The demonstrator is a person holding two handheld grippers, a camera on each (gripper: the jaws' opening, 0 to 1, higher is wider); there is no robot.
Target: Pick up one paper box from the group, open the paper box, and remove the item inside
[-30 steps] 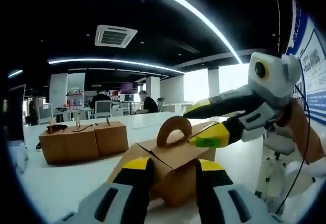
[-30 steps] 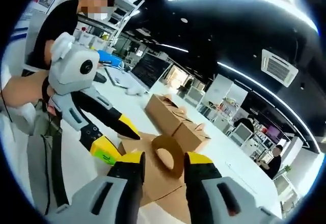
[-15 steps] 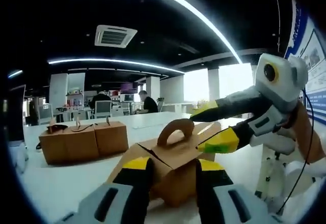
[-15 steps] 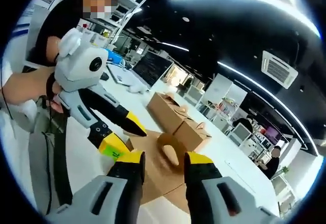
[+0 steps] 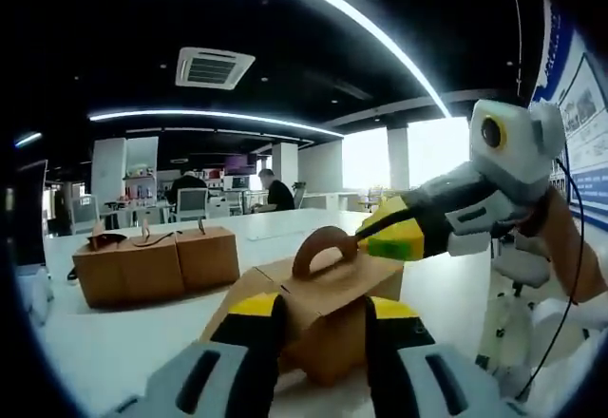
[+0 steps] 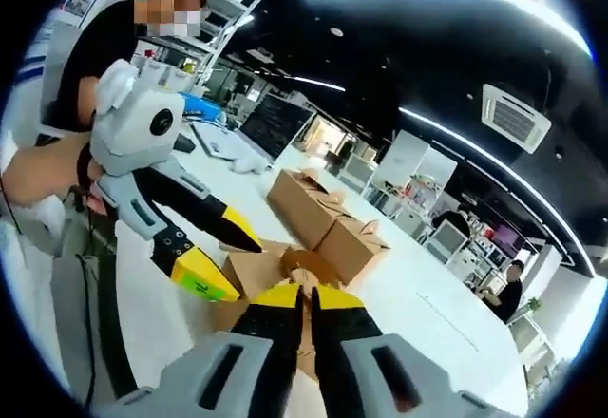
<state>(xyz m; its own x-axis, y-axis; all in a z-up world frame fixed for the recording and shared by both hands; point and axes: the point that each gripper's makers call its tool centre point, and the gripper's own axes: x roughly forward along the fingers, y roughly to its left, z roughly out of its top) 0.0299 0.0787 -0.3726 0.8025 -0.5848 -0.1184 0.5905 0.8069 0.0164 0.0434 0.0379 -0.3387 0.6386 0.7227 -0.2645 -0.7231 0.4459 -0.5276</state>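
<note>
Paper box (image 5: 323, 309) sits on the tabletop (image 5: 114, 337) wedged between my half-open left tongs (image 5: 318, 328) — its looped handle (image 5: 318, 250) rises just ahead, pinched by my closed right tongs (image 6: 302, 306), reaching across from the right.

The left gripper (image 5: 321, 328), with grey jaws tipped in yellow and black, clamps the near end of a brown cardboard paper box with an arched carry handle (image 5: 332, 294) that sits on the white tabletop (image 5: 104, 342). The right gripper (image 5: 375, 237) comes in from the right, its yellow and green tips pinched together against that handle. Farther back on the left, more brown paper boxes (image 5: 152, 261) stand side by side, touching.
</note>
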